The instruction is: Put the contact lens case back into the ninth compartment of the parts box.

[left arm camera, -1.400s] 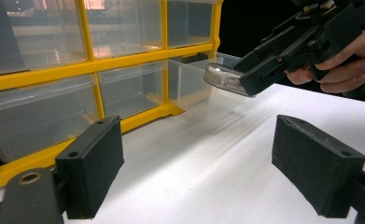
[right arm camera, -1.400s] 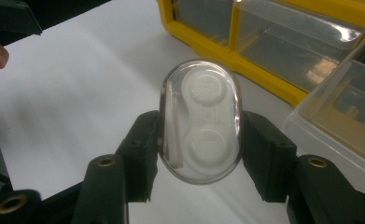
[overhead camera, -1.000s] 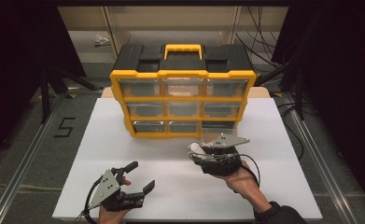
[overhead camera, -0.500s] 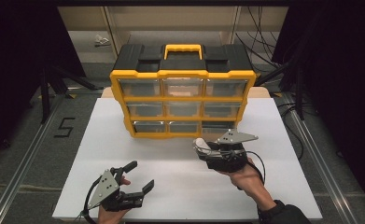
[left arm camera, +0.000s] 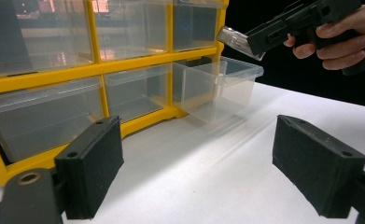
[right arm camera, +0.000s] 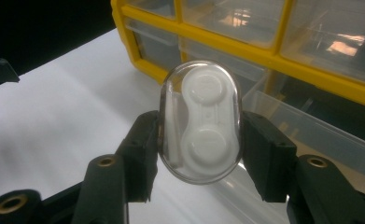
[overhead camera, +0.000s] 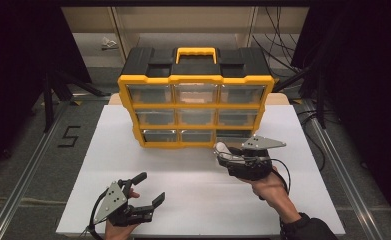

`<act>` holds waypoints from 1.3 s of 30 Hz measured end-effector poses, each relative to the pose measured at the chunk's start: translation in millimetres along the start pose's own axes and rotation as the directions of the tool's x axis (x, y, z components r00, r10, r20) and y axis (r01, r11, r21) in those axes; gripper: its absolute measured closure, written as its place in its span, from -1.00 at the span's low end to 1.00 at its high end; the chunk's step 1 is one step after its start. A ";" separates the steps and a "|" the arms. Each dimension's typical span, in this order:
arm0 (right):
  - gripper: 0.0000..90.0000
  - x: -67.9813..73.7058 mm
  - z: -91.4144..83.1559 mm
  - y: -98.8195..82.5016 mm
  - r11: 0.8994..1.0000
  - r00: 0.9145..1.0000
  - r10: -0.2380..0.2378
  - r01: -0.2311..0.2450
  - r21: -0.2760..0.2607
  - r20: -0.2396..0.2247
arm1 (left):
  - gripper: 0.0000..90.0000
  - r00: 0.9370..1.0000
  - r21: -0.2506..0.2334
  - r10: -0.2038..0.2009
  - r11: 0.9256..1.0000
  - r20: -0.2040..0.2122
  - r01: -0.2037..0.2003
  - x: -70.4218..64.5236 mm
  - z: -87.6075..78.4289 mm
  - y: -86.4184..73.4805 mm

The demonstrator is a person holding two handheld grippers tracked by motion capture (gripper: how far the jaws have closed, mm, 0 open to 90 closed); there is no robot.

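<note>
right gripper (overhead camera: 222,148) is edging closer to the open drawer (left arm camera: 216,88) of the organizer (overhead camera: 195,80) — jaws clenching a clear oval case (right arm camera: 200,120) for dropping in; left gripper (overhead camera: 150,190) is idling on the table (overhead camera: 193,170), jaws released.

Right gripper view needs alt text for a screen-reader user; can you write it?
The right gripper clamps a clear oval case holding a white insert, above a pulled-out clear drawer of a yellow drawer organizer on a white table.
</note>
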State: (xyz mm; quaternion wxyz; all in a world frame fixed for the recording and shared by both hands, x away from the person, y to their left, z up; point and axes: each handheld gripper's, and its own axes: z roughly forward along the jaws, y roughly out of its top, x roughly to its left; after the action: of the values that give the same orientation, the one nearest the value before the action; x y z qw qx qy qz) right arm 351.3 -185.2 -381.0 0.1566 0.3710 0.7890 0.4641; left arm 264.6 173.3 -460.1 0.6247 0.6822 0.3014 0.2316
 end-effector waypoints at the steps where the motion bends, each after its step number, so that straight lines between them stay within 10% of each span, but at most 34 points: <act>1: 0.10 -0.9 -0.6 0.1 1.000 1.000 0.001 -0.001 -0.002 0.002 | -0.65 1.000 0.000 -0.001 1.000 0.000 0.001 0.0 -0.1 0.0; 39: 0.10 -36.2 -13.0 -0.6 0.995 0.993 0.087 -0.083 -0.054 0.079 | -0.65 1.000 -0.003 -0.003 1.000 -0.002 0.003 0.1 0.1 -0.1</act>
State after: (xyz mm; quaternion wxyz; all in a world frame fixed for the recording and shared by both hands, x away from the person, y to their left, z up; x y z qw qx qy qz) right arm 367.8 -219.9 -378.3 0.1779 0.4186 0.7534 0.4749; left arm 264.8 173.3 -460.2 0.6257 0.6806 0.3027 0.2316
